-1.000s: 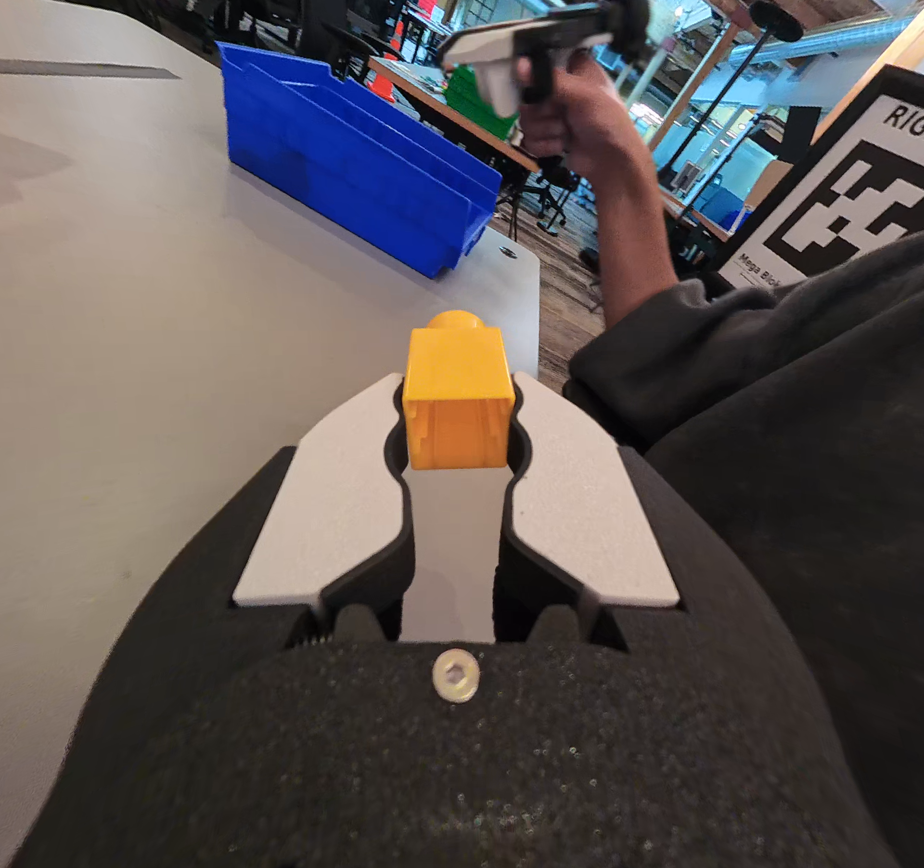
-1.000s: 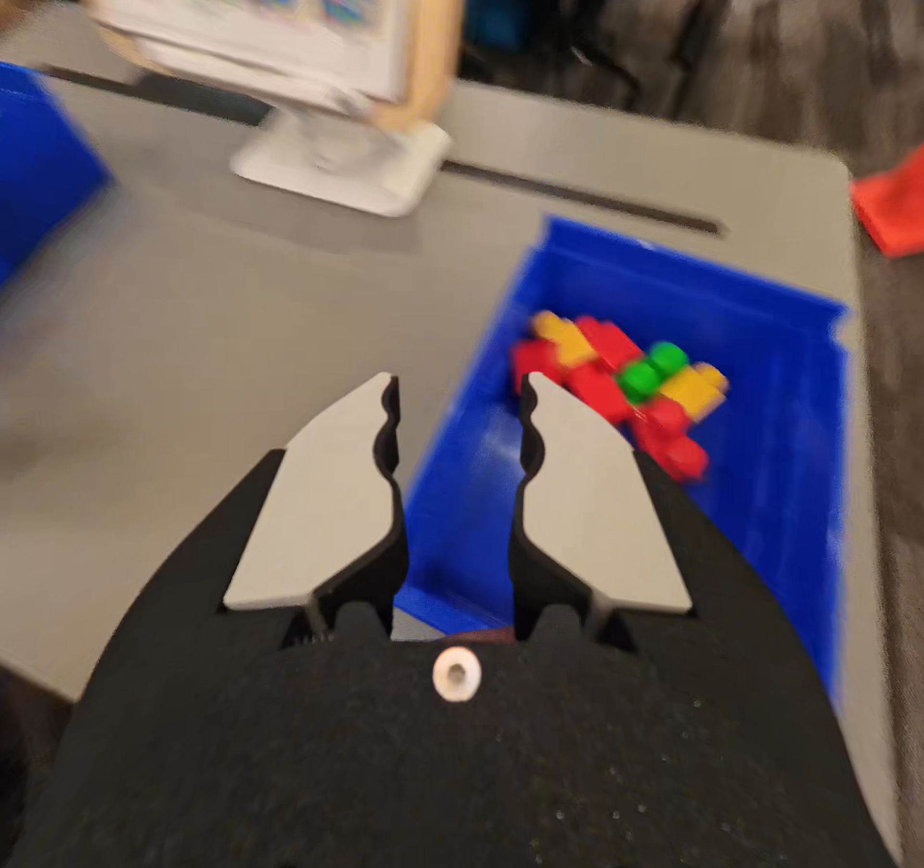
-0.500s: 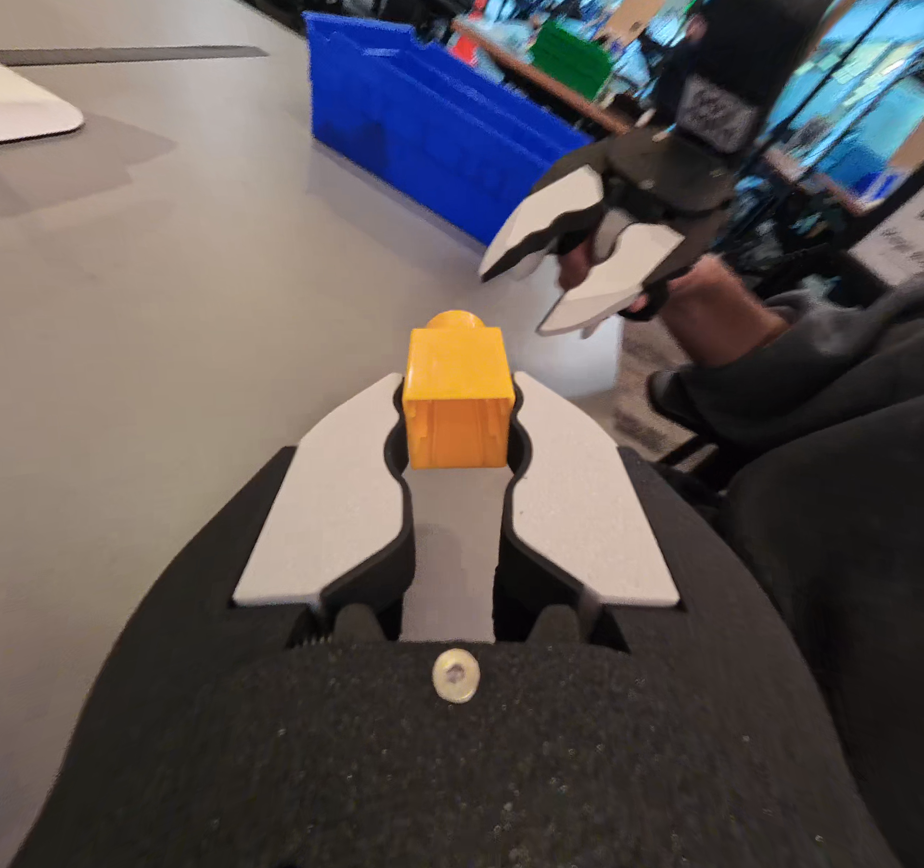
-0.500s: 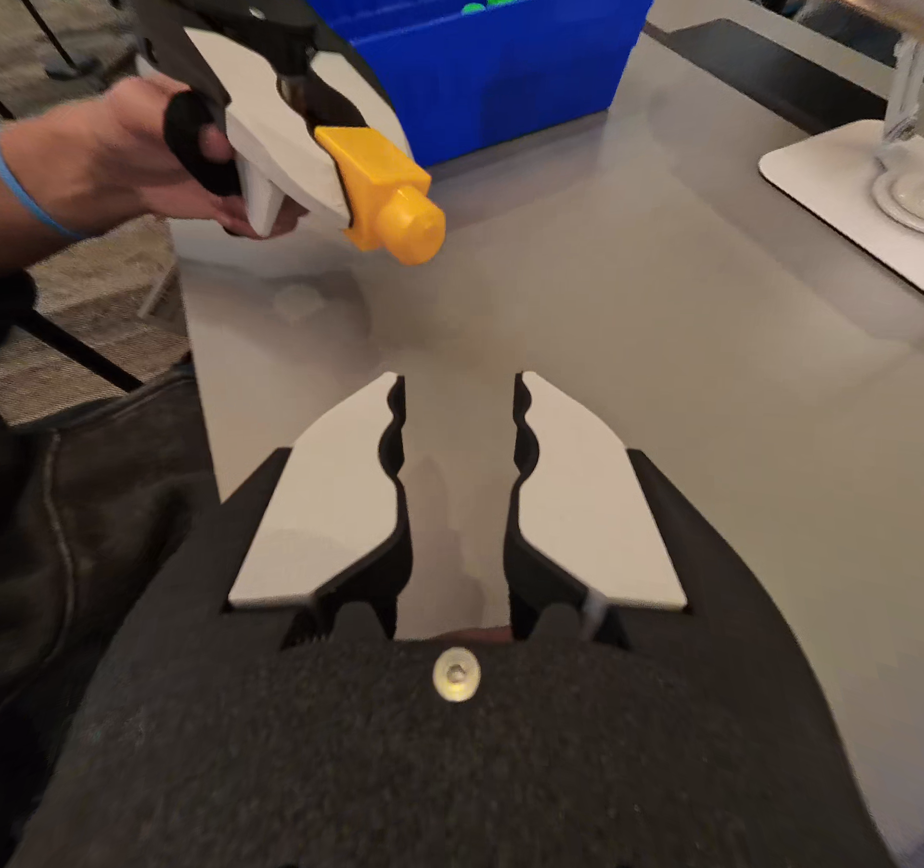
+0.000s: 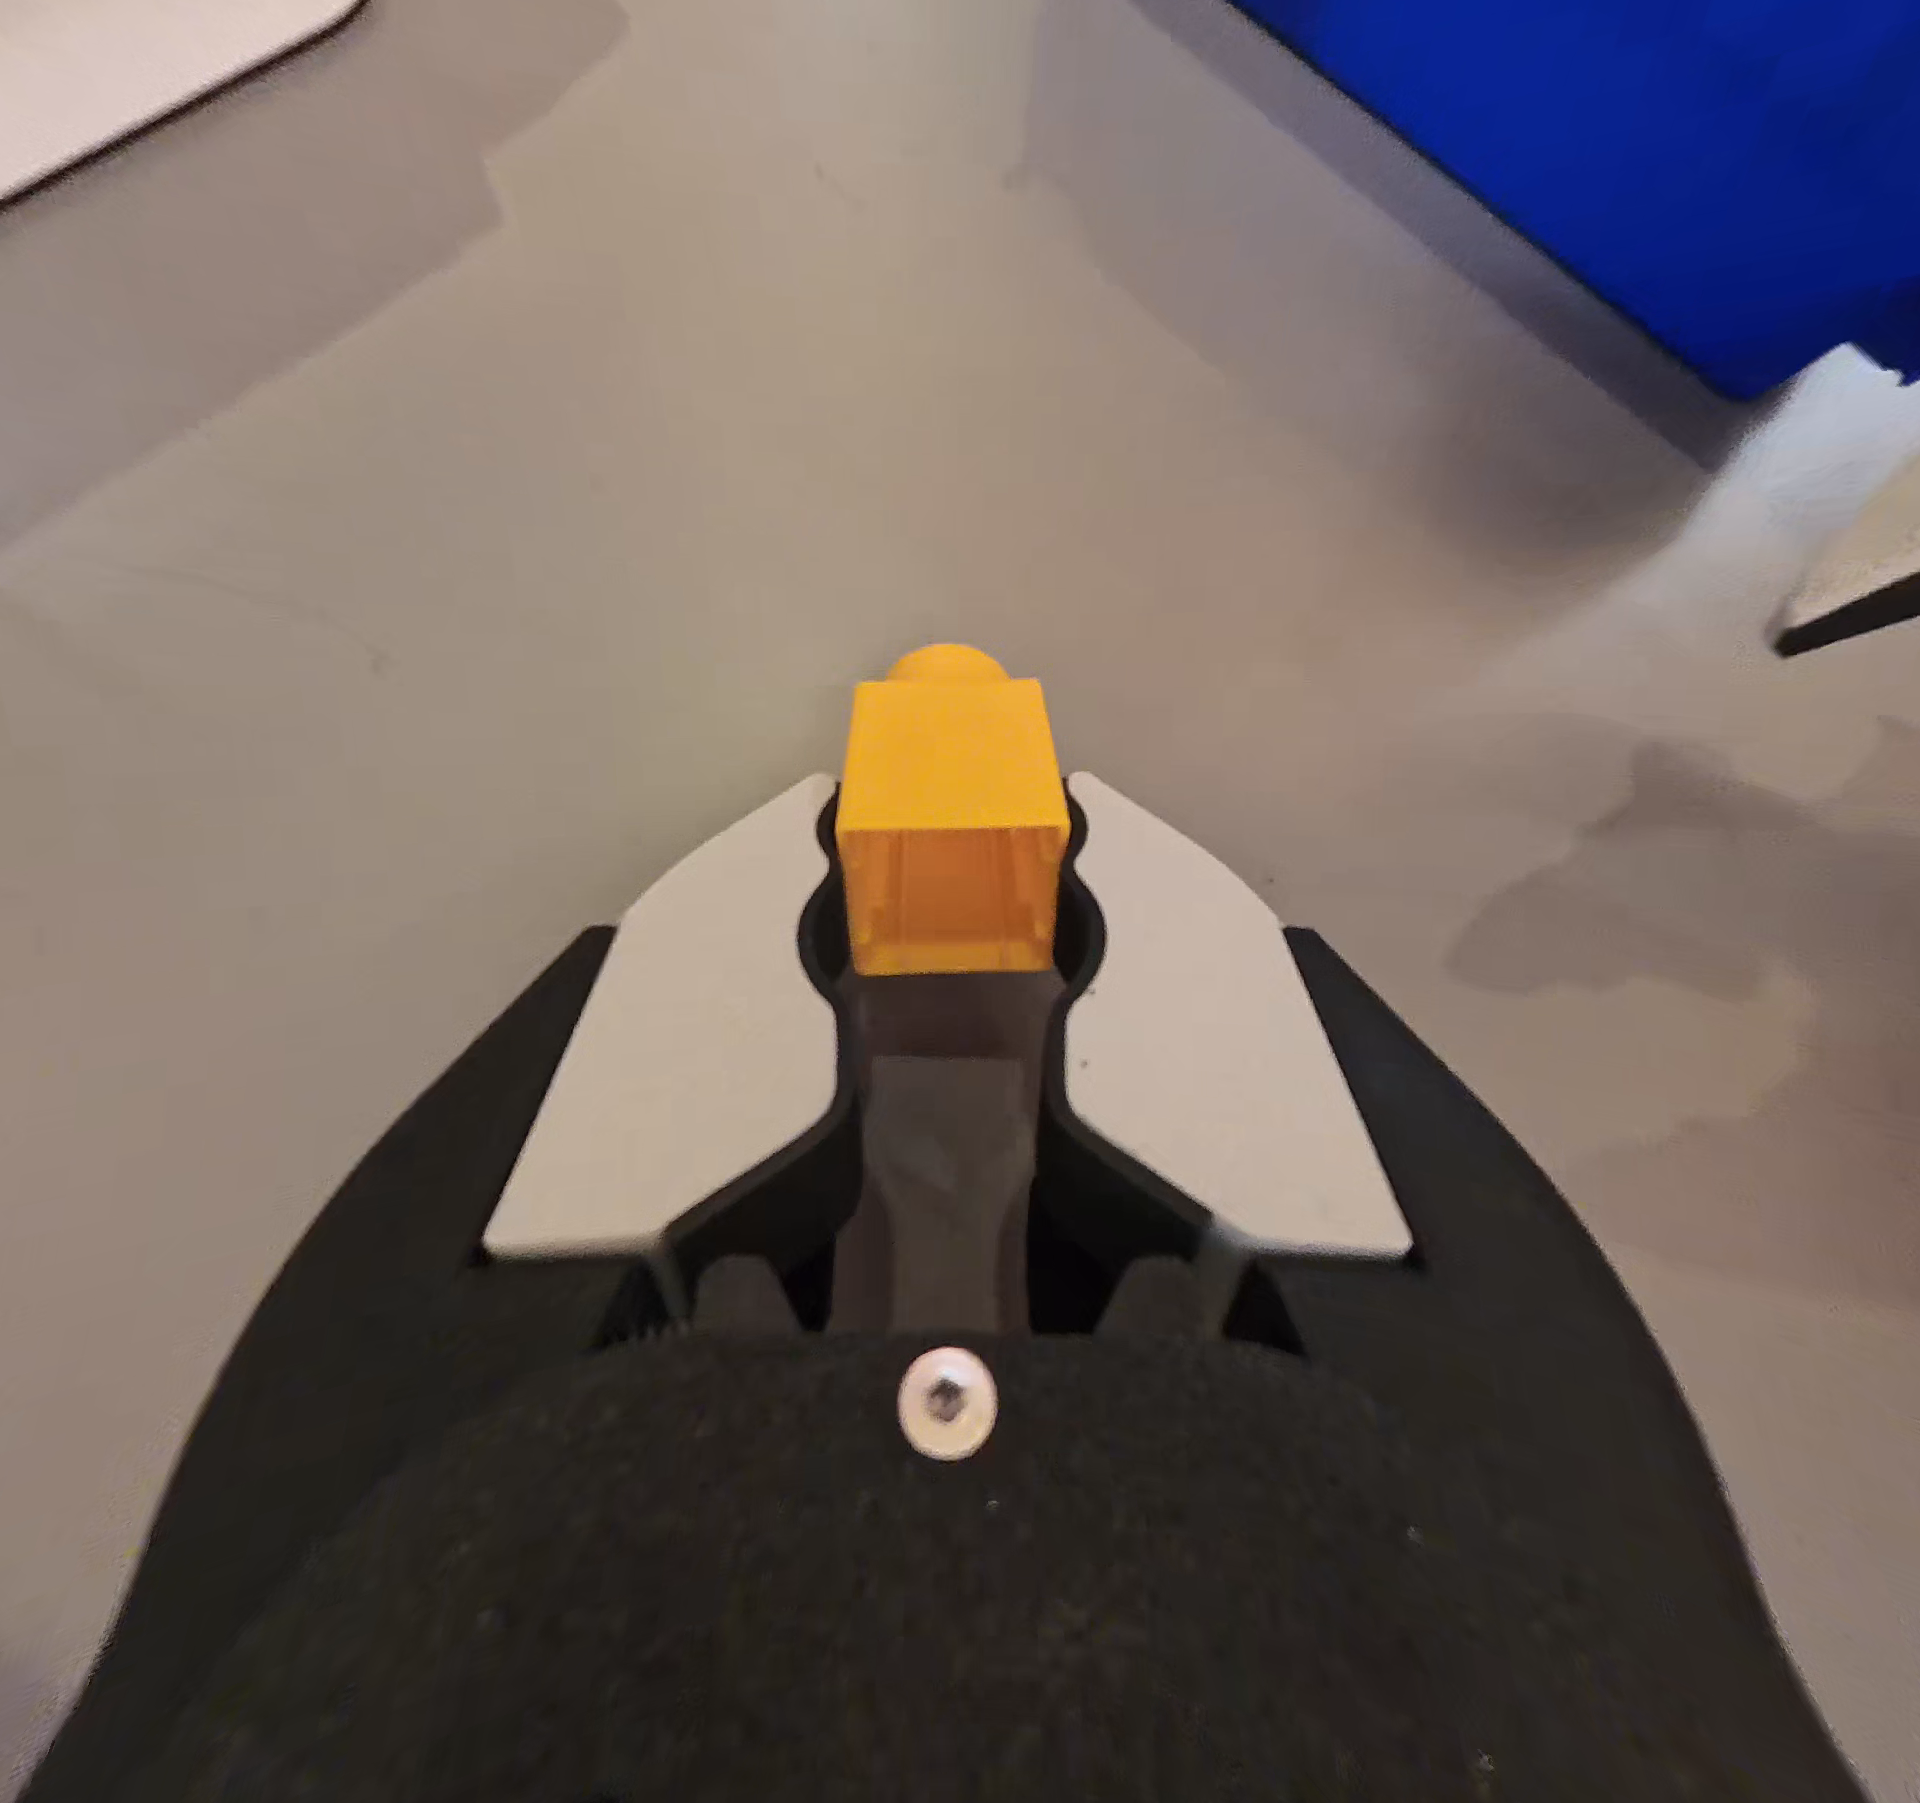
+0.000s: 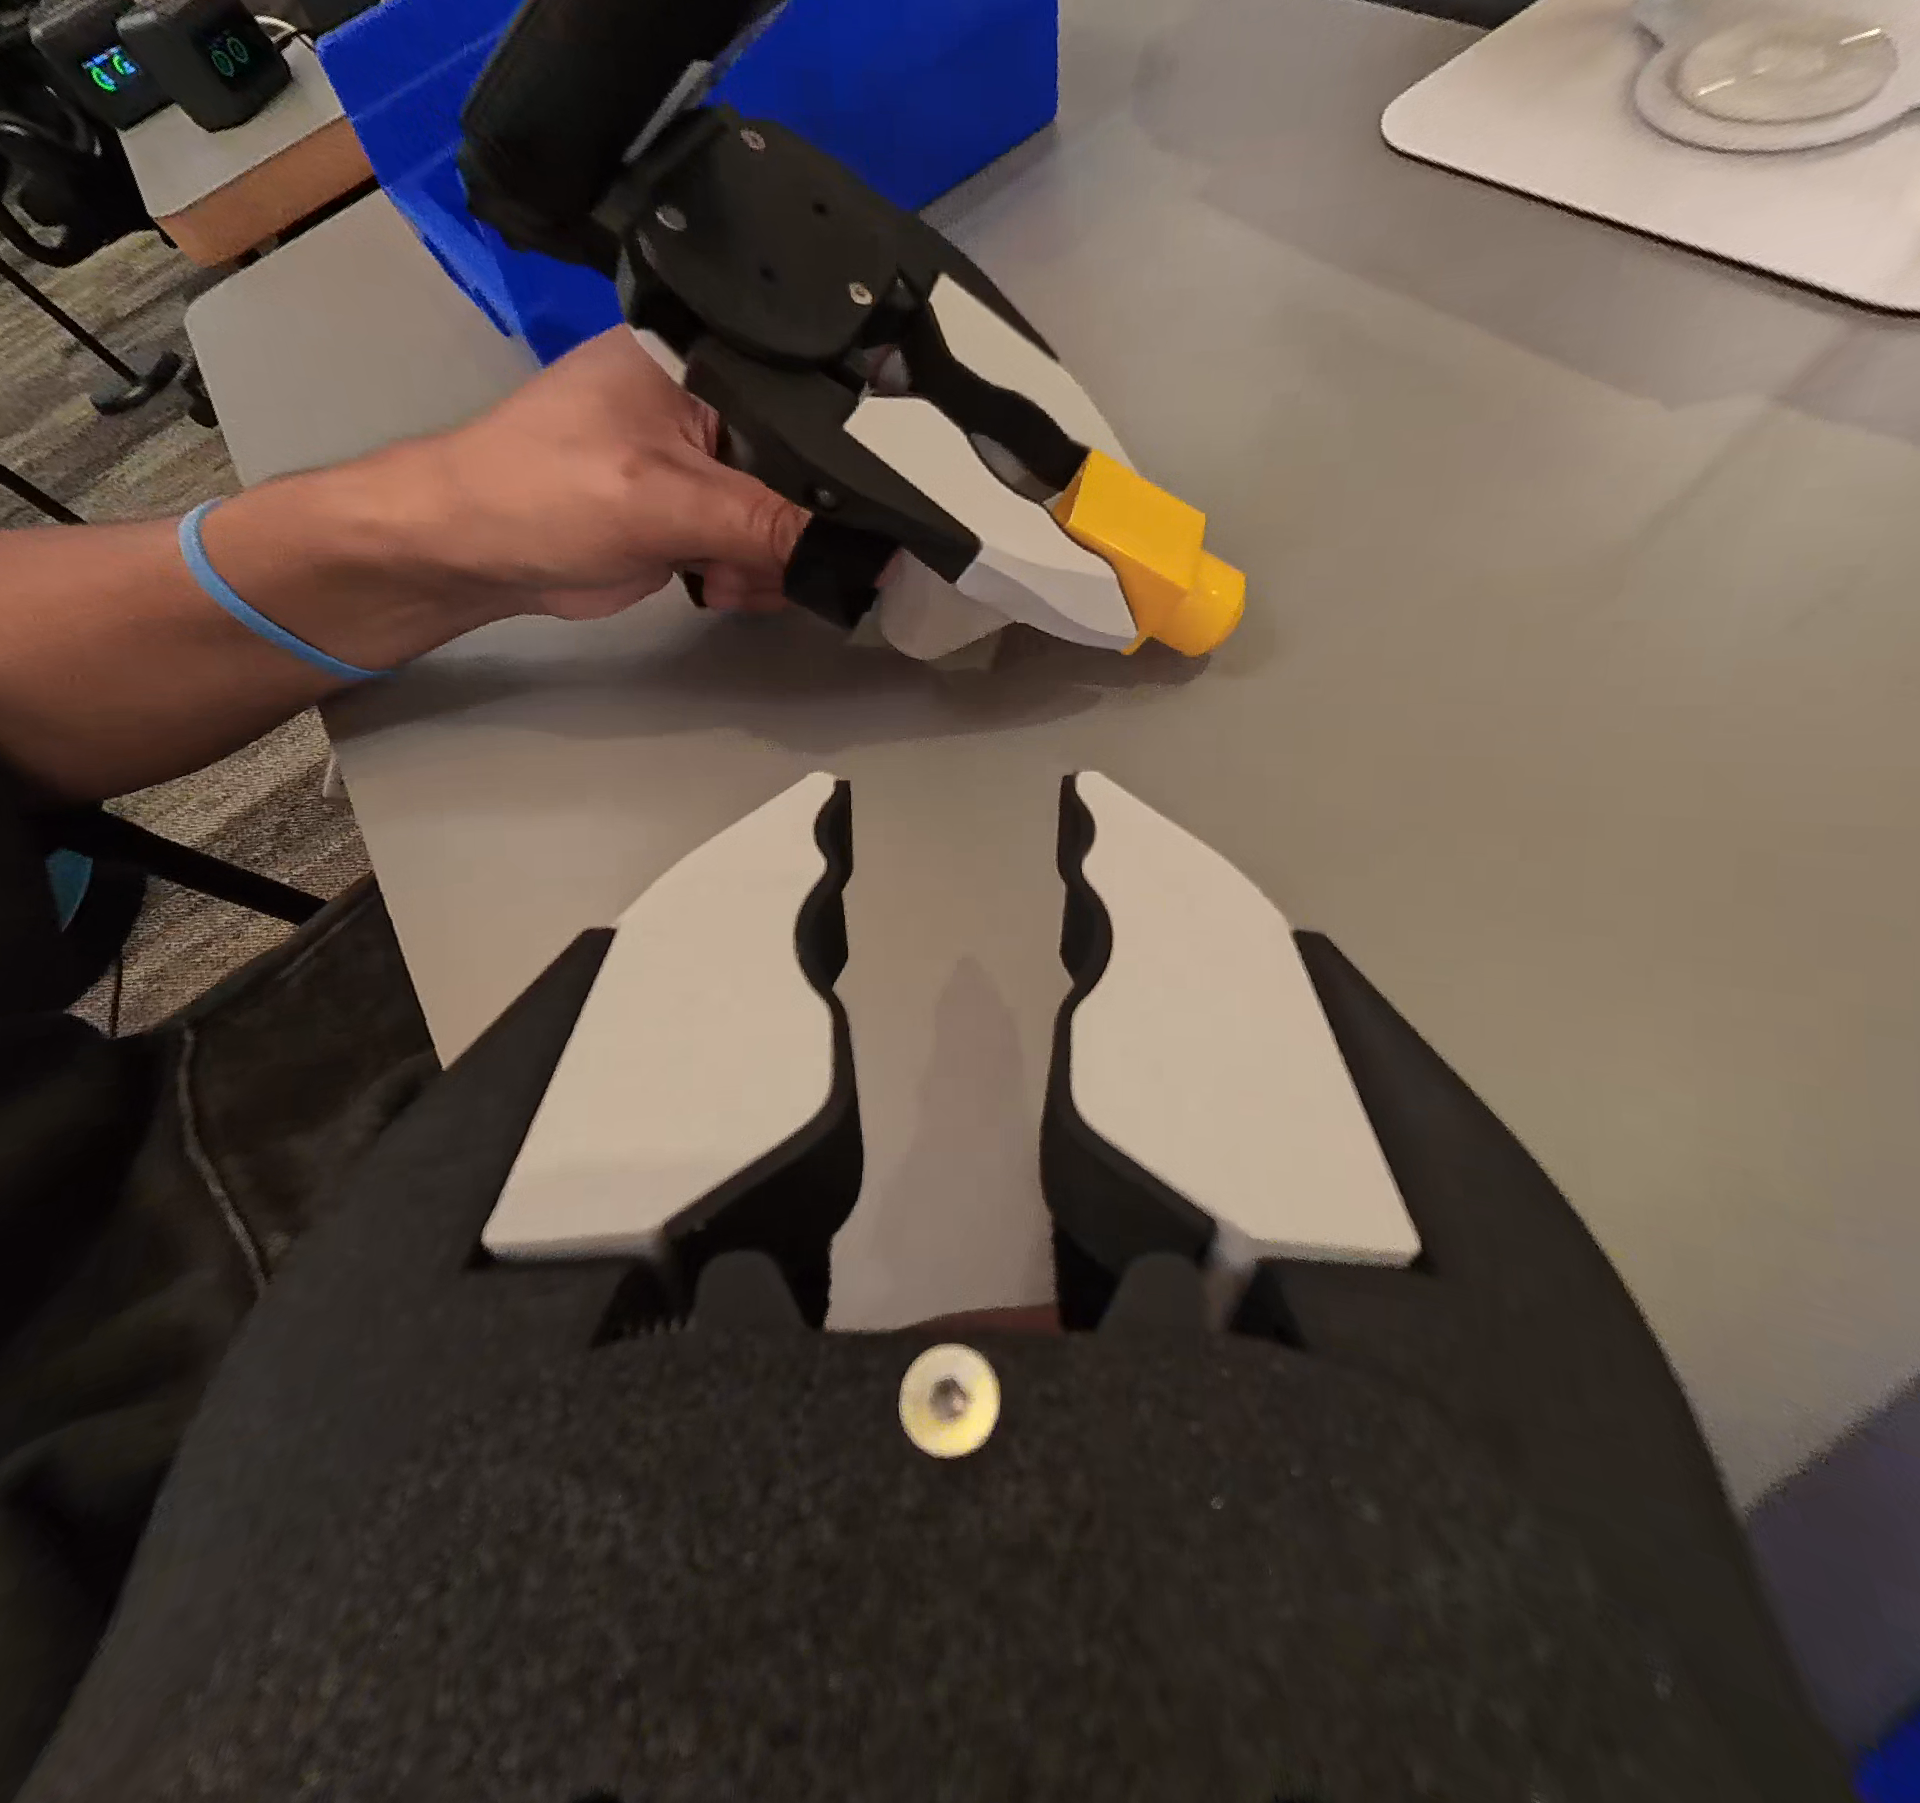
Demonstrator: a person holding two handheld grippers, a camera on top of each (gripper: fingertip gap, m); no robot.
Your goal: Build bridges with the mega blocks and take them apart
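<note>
A yellow single-stud block (image 5: 951, 818), hollow-based, is clamped in the left gripper (image 5: 951, 797) jaws, stud foremost. It is held low over the bench (image 5: 623, 506) beside the blue bin (image 6: 914, 49). The right gripper (image 6: 954, 797) jaws are parted, empty.

Left hand-held gripper (image 5: 951, 818) clamped, right hand-held gripper (image 6: 956, 808) agape

I could read no writing anywhere. The only signs were glowing green ring marks on the screens of two small black devices (image 6: 197, 54) on a far table, too small for me to make out.
</note>
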